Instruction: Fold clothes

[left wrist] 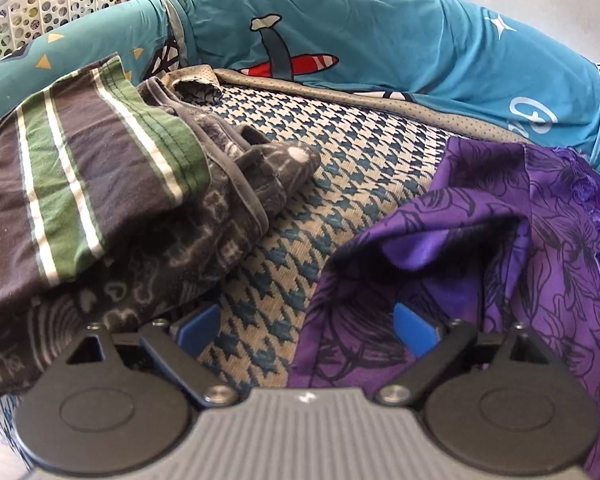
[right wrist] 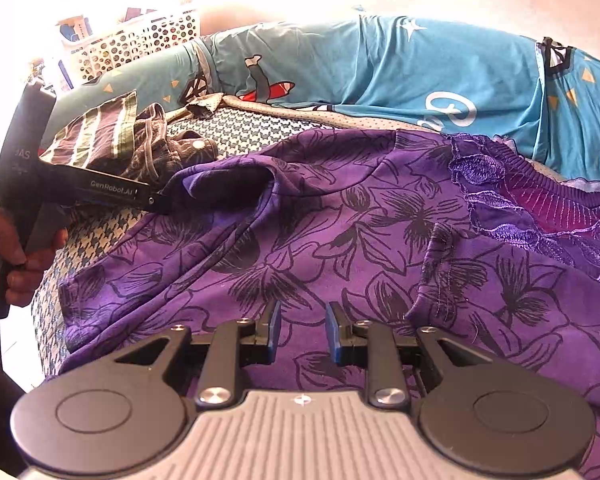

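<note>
Spreading wide across the near right of the houndstooth-patterned surface [right wrist: 236, 126], the purple floral top [right wrist: 340, 240] lies flat and mostly smoothed, its lace-trimmed neckline [right wrist: 500, 196] off to the far right. Over on the left, the left claw [left wrist: 306, 326] hangs just above the surface with its blue pads [left wrist: 414, 326] parted wide, nothing pressed between them; the right-hand pad sits at the hem edge of the purple top while the left-hand one is beside the folded pile. In the right wrist view that same left claw [right wrist: 162, 202] shows side-on, its tip right at a raised, sleeve-like fold [right wrist: 228, 184] of the top, and a hand [right wrist: 18, 248] grips its handle at the far left edge.

The right claw [right wrist: 302, 332] hovers low over the near middle of the purple top, pads narrowly apart, a small gap between them and no cloth pinched there: released, not grasping.

Stacked at the far left, a green-and-brown striped garment [left wrist: 76, 184] rests folded on top of a dark patterned garment [left wrist: 204, 216]. Behind everything runs a teal printed cushion [left wrist: 360, 40] with a cartoon aeroplane, and a white perforated laundry basket [left wrist: 60, 0] stands at the far left corner.
</note>
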